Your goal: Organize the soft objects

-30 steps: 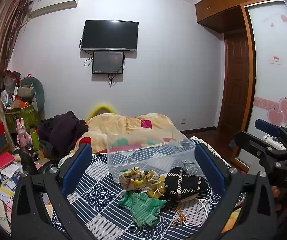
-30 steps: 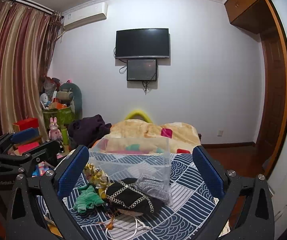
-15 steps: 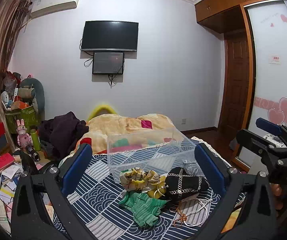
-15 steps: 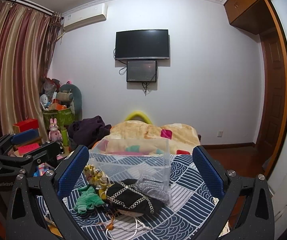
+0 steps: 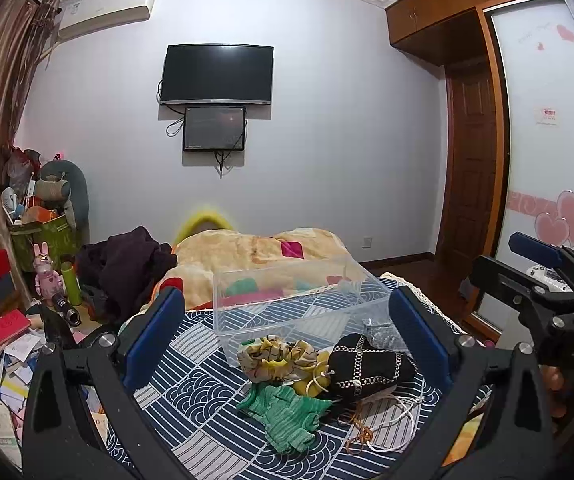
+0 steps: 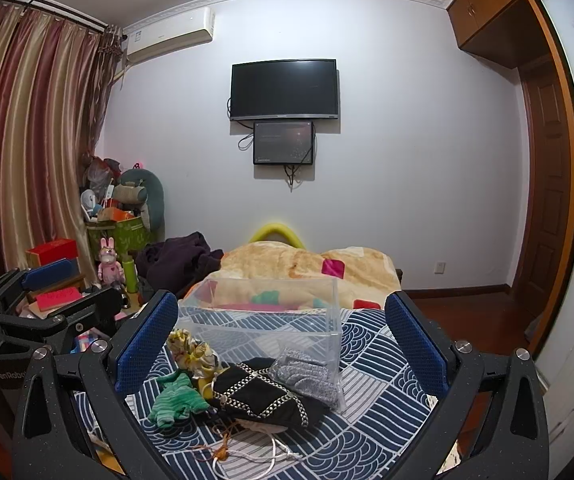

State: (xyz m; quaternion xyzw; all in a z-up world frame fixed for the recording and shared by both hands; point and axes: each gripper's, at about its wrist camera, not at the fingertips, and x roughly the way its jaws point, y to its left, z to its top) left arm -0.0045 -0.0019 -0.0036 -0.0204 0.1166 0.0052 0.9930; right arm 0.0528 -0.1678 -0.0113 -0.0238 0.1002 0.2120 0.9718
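A clear plastic box [image 5: 287, 304] [image 6: 263, 320] sits on the blue patterned bed cover [image 5: 191, 384] [image 6: 371, 364]. In front of it lie a yellow floral cloth [image 5: 275, 358] [image 6: 191, 352], a green knitted piece [image 5: 287, 412] [image 6: 173, 398], a black pouch with a gold chain pattern [image 5: 367, 364] [image 6: 263, 396] and a grey knit piece [image 6: 307, 374]. My left gripper [image 5: 287, 328] is open and empty, held above the pile. My right gripper [image 6: 279, 332] is open and empty, also above it. Each gripper shows at the edge of the other's view.
White and orange cords [image 6: 247, 452] lie at the near edge of the cover. A yellow blanket [image 5: 255, 252] and dark clothes [image 5: 127, 264] lie behind the box. Clutter, boxes and toys [image 5: 15, 280] fill the left floor. A wardrobe door [image 5: 547, 160] stands at right.
Both grippers have barely shifted; the views have drifted slightly. Nothing was taken hold of or moved.
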